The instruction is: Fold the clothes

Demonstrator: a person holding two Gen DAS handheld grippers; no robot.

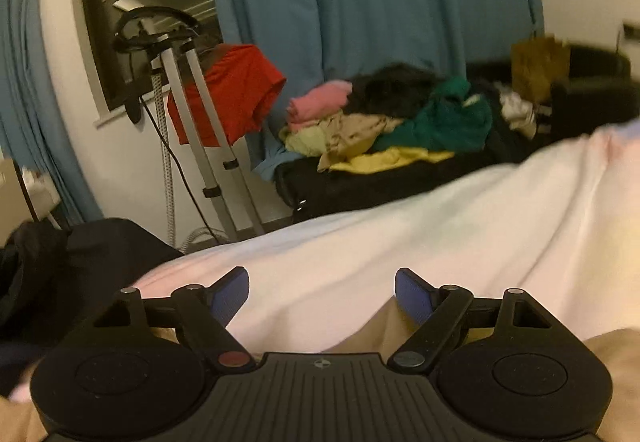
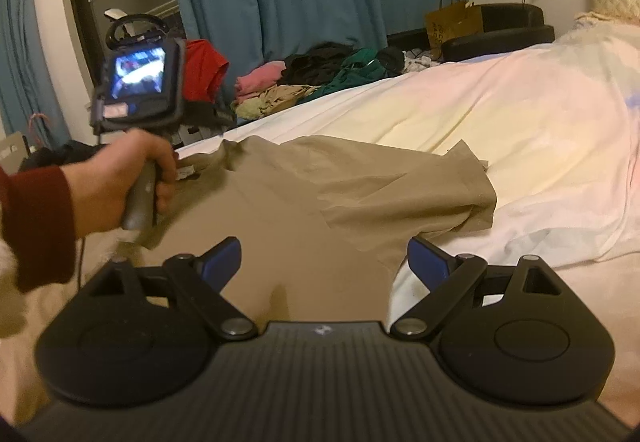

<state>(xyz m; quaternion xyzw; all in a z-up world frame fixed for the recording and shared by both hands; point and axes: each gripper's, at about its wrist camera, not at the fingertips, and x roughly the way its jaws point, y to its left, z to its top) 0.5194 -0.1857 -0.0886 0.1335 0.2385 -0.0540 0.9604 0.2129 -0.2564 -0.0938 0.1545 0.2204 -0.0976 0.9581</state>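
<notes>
A tan garment (image 2: 320, 194) lies spread and partly folded on the white bed sheet (image 2: 500, 102), one sleeve laid toward the right. My right gripper (image 2: 324, 262) hovers over its near part, jaws wide open, pads touching nothing. A hand in a dark red sleeve (image 2: 120, 186) holds the left tool at the garment's left edge. In the left wrist view my left gripper (image 1: 322, 294) is open over the white sheet (image 1: 400, 226), and a strip of the tan garment (image 1: 376, 330) shows just below its pads. Nothing is gripped.
A pile of mixed clothes (image 1: 380, 122) sits on a dark surface beyond the bed's far edge. A red garment (image 1: 228, 94) hangs on a metal stand (image 1: 200, 130) at the left. Blue curtains, a paper bag (image 2: 454, 20) and a black seat (image 2: 500, 30) line the back.
</notes>
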